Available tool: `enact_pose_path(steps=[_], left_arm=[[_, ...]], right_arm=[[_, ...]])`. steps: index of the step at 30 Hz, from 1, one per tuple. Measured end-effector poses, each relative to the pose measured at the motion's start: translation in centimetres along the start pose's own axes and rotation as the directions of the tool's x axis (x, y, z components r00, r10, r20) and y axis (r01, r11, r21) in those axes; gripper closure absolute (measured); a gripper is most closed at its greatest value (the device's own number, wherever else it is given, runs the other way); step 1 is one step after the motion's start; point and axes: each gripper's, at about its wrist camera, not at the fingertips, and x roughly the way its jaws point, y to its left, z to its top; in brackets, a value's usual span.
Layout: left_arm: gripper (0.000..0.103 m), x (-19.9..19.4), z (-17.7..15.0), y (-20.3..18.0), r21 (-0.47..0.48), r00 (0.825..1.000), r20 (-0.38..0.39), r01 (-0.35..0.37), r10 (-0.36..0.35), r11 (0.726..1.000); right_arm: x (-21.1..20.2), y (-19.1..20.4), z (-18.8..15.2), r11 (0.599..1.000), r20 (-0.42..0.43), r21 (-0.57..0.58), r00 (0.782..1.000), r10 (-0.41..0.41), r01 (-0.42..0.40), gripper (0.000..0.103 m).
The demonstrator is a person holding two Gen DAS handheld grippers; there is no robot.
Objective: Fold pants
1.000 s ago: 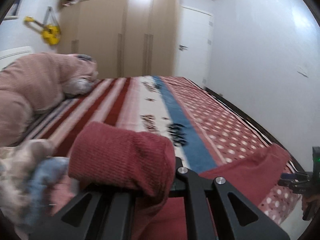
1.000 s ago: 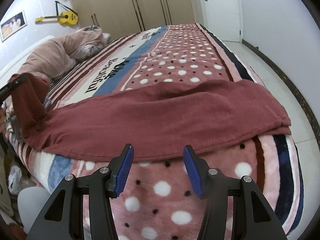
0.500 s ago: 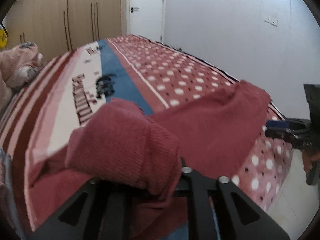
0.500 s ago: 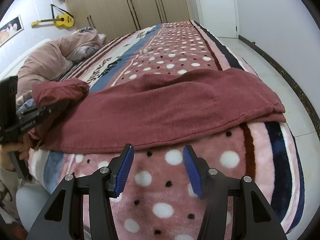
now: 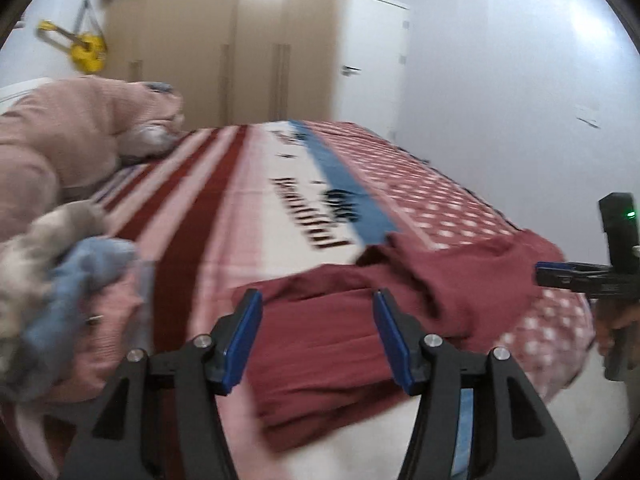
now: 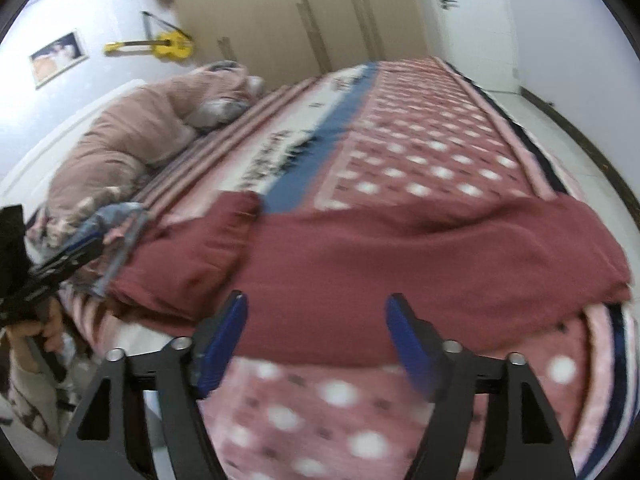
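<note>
Now the left gripper [image 5: 316,336] hangs with its jaws spread and holding nothing, just over the near edge of the pants [image 5: 360,336]; the right gripper [image 6: 316,336] is likewise agape and bare; the dark red knit pants lie across the foot of the bed [image 6: 420,152], one end doubled back over the rest, slightly rumpled; pink bedding [image 5: 60,136] is heaped farther off.
</note>
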Motion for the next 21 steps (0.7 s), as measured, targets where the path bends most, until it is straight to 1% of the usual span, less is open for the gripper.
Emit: enact_pose_path(steps=[1, 2, 4, 6, 8, 9, 12, 13, 15, 17, 18, 19, 21], left_arm=[[0.049, -0.2, -0.3, 0.7, -0.009, 1.000, 0.002, -0.018, 0.018, 1.000], [0.048, -0.2, -0.7, 1.3, -0.023, 0.999, 0.001, -0.034, 0.034, 0.999], [0.048, 0.2, -1.3, 2.0, -0.046, 0.999, -0.012, -0.038, 0.037, 0.998], [0.048, 0.9, -1.9, 2.5, -0.067, 0.999, -0.032, -0.040, 0.038, 0.997], [0.048, 1.5, -2.4, 2.6, -0.075, 0.998, -0.042, -0.040, 0.037, 0.996], [0.048, 1.7, -2.5, 2.6, -0.077, 0.998, -0.046, -0.040, 0.036, 0.996], [0.048, 2.3, -2.8, 2.4, -0.082, 0.998, -0.055, -0.046, 0.042, 0.996], [0.048, 2.5, -2.8, 2.4, -0.084, 0.998, -0.055, -0.048, 0.044, 0.995], [0.048, 2.7, -2.6, 2.3, -0.090, 0.998, -0.053, -0.050, 0.045, 0.995], [0.048, 2.8, -2.6, 2.4, -0.101, 0.998, -0.050, -0.047, 0.042, 0.994], [0.048, 2.9, -2.5, 2.4, -0.104, 0.998, -0.048, -0.046, 0.041, 0.993], [0.048, 2.9, -2.5, 2.4, -0.106, 0.998, -0.046, -0.044, 0.040, 0.993], [0.048, 3.0, -2.3, 2.4, -0.110, 0.999, -0.038, -0.043, 0.039, 0.993]], right_arm=[[0.6, 1.3, 0.3, 1.000, -0.001, -0.019, 1.000, 0.017, -0.017, 0.024], [1.4, 2.5, 0.5, 0.999, -0.003, -0.035, 1.000, 0.029, -0.029, 0.022], [3.3, 5.1, 0.8, 0.996, -0.013, -0.063, 0.998, 0.059, -0.059, 0.022], [5.0, 6.8, 1.0, 0.994, -0.018, -0.071, 0.997, 0.078, -0.079, 0.022], [6.7, 8.7, 0.8, 0.990, -0.029, -0.090, 0.994, 0.106, -0.108, 0.022], [7.6, 9.6, 0.8, 0.989, -0.034, -0.102, 0.994, 0.106, -0.109, 0.022], [9.6, 11.8, 0.4, 0.984, -0.038, -0.160, 0.997, 0.073, -0.078, 0.021], [10.0, 12.3, 0.2, 0.982, -0.037, -0.179, 0.998, 0.055, -0.060, 0.019], [10.6, 13.1, -0.2, 0.976, -0.026, -0.218, 1.000, 0.011, -0.016, 0.017], [11.2, 13.5, -0.6, 0.964, 0.002, -0.257, 0.998, -0.068, 0.067, 0.017], [11.3, 13.3, -0.7, 0.961, 0.010, -0.261, 0.996, -0.088, 0.088, 0.017], [11.5, 13.1, -0.8, 0.961, 0.018, -0.254, 0.994, -0.107, 0.108, 0.018], [11.3, 12.4, -0.6, 0.965, 0.027, -0.233, 0.993, -0.118, 0.121, 0.026]])
